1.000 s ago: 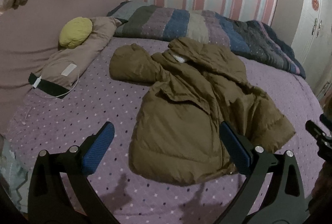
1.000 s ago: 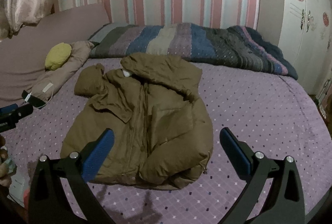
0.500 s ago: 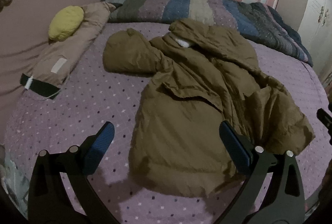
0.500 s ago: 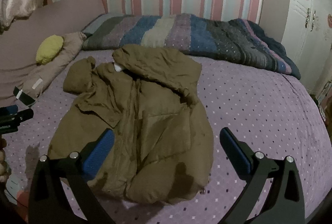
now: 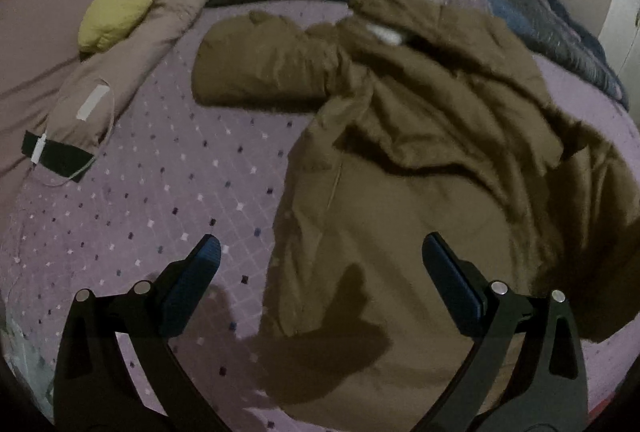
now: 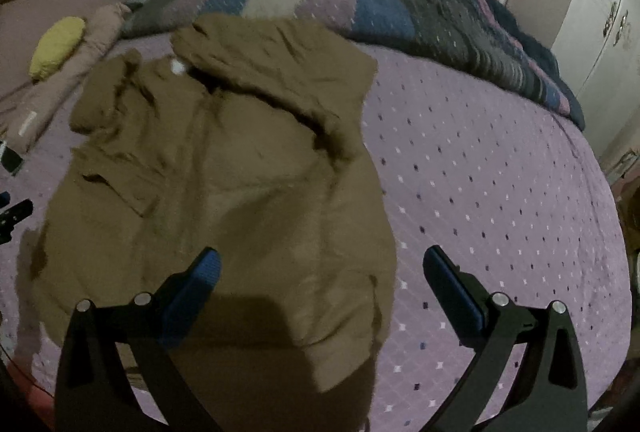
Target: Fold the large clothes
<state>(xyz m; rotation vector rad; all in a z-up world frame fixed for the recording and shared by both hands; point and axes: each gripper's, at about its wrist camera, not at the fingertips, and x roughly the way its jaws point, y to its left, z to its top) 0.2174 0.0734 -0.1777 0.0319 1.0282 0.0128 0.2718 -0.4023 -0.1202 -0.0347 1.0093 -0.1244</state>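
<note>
The bed point(image 6: 480, 168) wears a purple cover dotted with small light and dark diamonds. A brown padded jacket point(image 6: 224, 184) lies spread on it, crumpled, with one sleeve point(image 5: 260, 68) stretched out to its left. Beyond the jacket, along the far edge by the striped wall, a striped quilt point(image 6: 360, 8) is bunched in a long roll. Left of the jacket lies a tan pillow point(image 5: 132, 60), and a yellow cushion point(image 5: 116, 12) rests on its far end.
</note>
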